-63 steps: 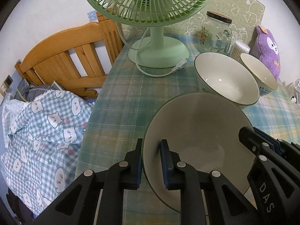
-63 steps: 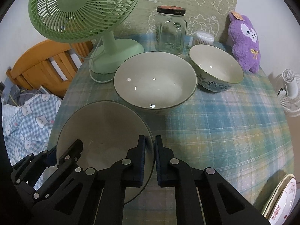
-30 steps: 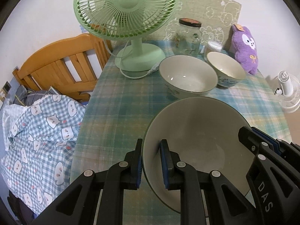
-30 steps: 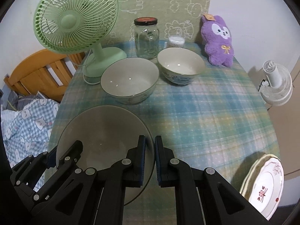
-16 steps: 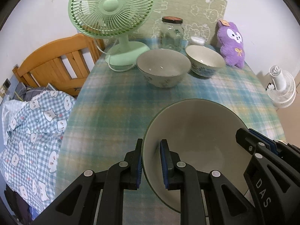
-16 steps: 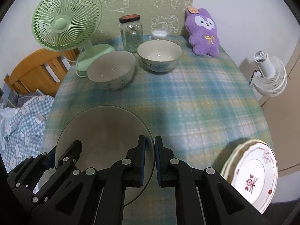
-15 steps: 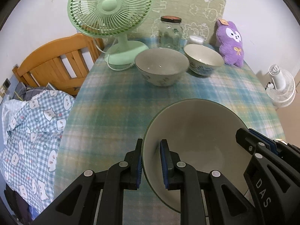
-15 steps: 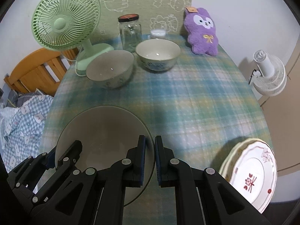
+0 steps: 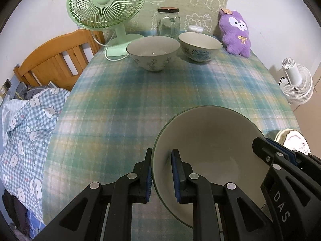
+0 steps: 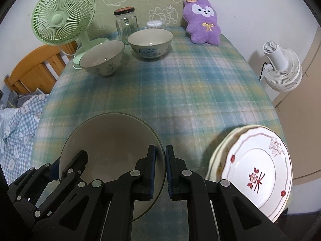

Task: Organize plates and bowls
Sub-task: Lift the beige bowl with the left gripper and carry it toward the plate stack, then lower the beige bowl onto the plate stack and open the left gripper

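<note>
**Large bowl gripped on both sides above the plaid table**

The left gripper [image 9: 161, 172] clamps the left rim of a large pale bowl with a green rim [image 9: 210, 152], one pad inside and one outside. The right gripper [image 10: 160, 169] pinches the opposite rim, jaws nearly together. The bowl sits over the near part of the plaid tablecloth [image 10: 190, 84]. Just beside it on the right lies a stack of plates [image 10: 254, 172], the top one white with red flowers. Two smaller bowls [image 9: 153, 53] [image 9: 200, 46] stand side by side at the far end, near a green fan [image 9: 106, 4], a glass jar [image 9: 168, 23] and a purple plush toy [image 9: 235, 32].
</note>
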A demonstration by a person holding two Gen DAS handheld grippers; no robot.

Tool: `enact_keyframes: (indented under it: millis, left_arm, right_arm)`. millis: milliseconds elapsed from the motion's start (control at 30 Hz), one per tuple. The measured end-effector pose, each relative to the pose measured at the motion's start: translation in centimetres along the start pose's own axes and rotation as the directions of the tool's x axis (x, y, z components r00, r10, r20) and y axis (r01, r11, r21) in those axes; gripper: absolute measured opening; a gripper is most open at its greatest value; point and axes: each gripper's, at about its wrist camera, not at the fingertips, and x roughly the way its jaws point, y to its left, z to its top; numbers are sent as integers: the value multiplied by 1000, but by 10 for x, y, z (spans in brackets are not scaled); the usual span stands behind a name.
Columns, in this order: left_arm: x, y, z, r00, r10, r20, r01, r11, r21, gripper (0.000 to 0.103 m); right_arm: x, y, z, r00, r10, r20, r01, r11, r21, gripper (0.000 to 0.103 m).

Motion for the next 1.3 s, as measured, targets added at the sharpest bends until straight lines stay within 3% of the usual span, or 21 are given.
enact_keyframes:
  millis: [733, 900, 1000, 1067, 1100, 1200, 1300]
  left_arm:
    - [1, -25, -32, 999, 27, 27, -27, 1000, -2, 15]
    - [3, -24, -33, 1000, 12, -12, -12, 1000, -27, 30]
    - [5, -23, -36, 999, -4, -32, 2, 999, -40, 37]
    - [7, -23, -37, 999, -19, -47, 17, 999, -46, 50]
    - [6, -23, -37, 998, -29, -47, 27, 998, -49, 56]
    - [1, -23, -36, 999, -31, -27, 29, 998, -51, 73]
    - [-4, -23, -34, 1000, -8, -12, 7, 999, -46, 76]
  right_arm:
    - [4, -24, -30, 1000, 11, 8, -10, 999, -54, 13]
    - [2, -23, -31, 1000, 23, 5, -23, 998, -56, 14]
    - [5, -20, -31, 999, 42, -13, -43, 995, -94, 20]
    - [6, -18, -31, 999, 47, -27, -50, 993, -110, 32]
    - [6, -18, -31, 998, 56, -28, -59, 992, -108, 45]
    - [2, -19, -30, 998, 55, -5, -55, 992, -113, 66]
    - [-2, -19, -29, 998, 69, 7, -68, 992, -111, 71]
